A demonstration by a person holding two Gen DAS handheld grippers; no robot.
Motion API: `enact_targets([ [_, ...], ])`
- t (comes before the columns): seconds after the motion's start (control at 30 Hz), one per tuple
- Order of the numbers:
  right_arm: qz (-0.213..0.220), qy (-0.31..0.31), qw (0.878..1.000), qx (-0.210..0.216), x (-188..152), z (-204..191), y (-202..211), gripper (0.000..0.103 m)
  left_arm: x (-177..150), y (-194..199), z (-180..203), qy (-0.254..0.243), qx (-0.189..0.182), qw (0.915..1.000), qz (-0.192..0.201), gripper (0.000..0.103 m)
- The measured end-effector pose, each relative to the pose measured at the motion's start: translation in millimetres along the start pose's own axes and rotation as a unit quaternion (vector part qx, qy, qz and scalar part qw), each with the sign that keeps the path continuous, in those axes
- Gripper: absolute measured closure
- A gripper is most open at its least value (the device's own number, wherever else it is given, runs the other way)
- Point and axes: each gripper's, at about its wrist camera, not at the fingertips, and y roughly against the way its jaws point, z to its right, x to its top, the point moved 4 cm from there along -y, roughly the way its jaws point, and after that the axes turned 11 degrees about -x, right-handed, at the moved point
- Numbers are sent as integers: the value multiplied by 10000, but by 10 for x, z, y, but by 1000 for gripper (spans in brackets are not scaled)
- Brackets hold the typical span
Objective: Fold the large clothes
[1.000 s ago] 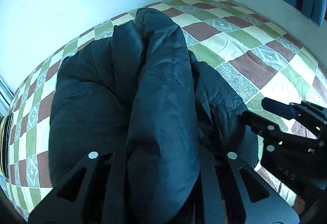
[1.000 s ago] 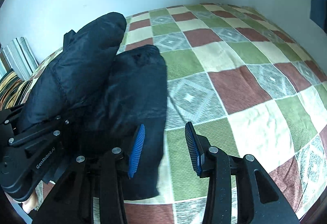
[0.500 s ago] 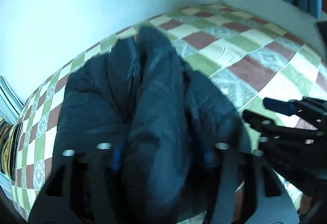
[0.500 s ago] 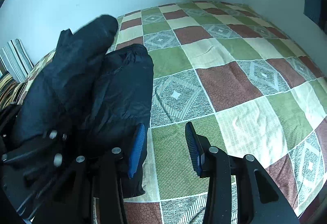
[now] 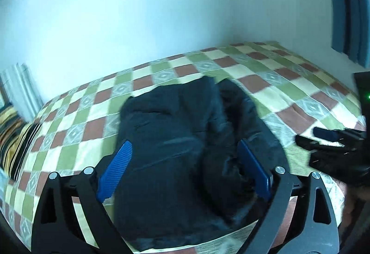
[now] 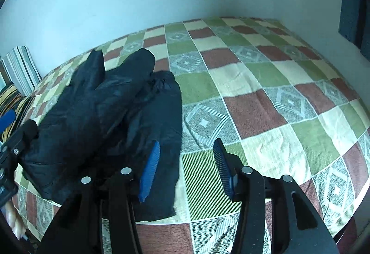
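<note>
A dark padded jacket (image 5: 185,149) lies bundled low in the frame on the checked bed (image 6: 266,96). Left tongs (image 5: 182,168) are opening, pads clear of the jacket between them; right tongs (image 6: 187,166) are opening, empty.

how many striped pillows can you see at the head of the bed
2. A grey-and-white striped pillow stands against the wall at the far left; a yellow-and-black striped pillow lies just in front of it, partly cut off by the picture's edge. More may lie hidden beyond that edge.

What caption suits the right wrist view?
Black jacket lies bundled on checkered bedspread; right gripper opening, nothing between.
</note>
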Motion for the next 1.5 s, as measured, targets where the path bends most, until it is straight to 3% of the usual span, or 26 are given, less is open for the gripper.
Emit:
enact_targets([
  [0.1, 139, 78, 9999, 9, 62, -93, 116, 51, -78, 72, -327, 367, 215, 9991, -6, 10],
  [0.47, 454, 323, 9984, 89, 250, -427, 387, 51, -159, 554, -722, 1195, -664, 9904, 211, 10],
  [0.9, 535, 737, 9952, 370, 369, -992, 510, 50, -546, 377, -1340, 1615, -31, 9868, -92, 10],
  [1.03, 535, 888, 9935, 472, 420, -1259, 466, 36, -623, 329, -1475, 1710, 37, 9852, -143, 10],
  [1.27, 132, 1040, 9936, 428, 361, -1592, 183, 36, -620, 259, -1676, 1741, 117, 9845, -187, 10],
  [1.5, -121, 1096, 9933, 334, 280, -1662, -6, 36, -609, 127, -1783, 1688, 184, 9852, -257, 10],
])
